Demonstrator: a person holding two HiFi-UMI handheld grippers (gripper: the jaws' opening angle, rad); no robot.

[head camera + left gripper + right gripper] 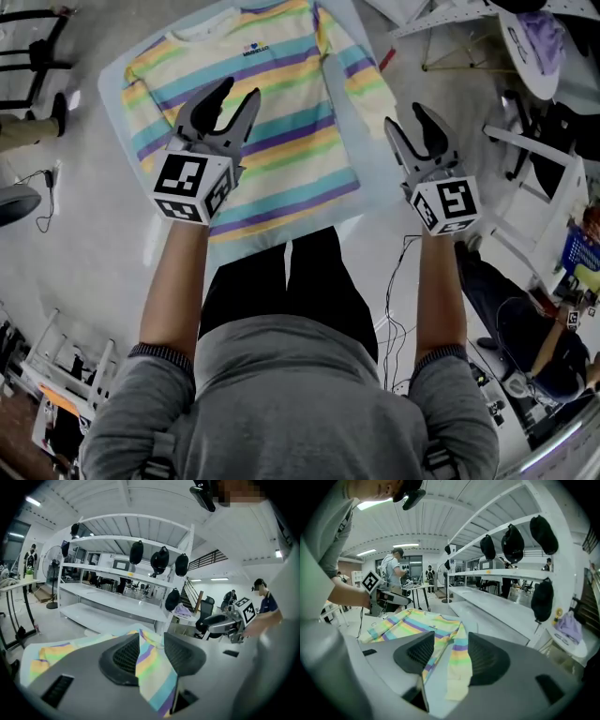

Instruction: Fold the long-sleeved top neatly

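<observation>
- The long-sleeved top point(281, 127) lies spread flat, front up, on a pale surface point(114, 77) in front of me. Its neckline points away from me and its hem is nearest my legs.
- It is striped across in yellow, turquoise, purple and green, with a small dark mark on the chest.
- Both sleeves lie down along the sides of the body. The one on my right angles slightly outward.
- My left tool point(239, 91) is held above the body of the top, left of its middle. Its jaws stand well apart and grip nothing. In the left gripper view the striped cloth shows through the gap, lying farther off, not pinched.
- My right tool point(406, 117) is held off the top's right side, near the right sleeve. Its jaws are also well apart and empty. In the right gripper view the sleeve and its pale yellow cuff lie on the surface beyond the gap.
- Neither tool touches the cloth.
- Behind the surface stands a white shelf rack point(501, 599) with dark rounded things point(513, 541) hanging from it.
</observation>
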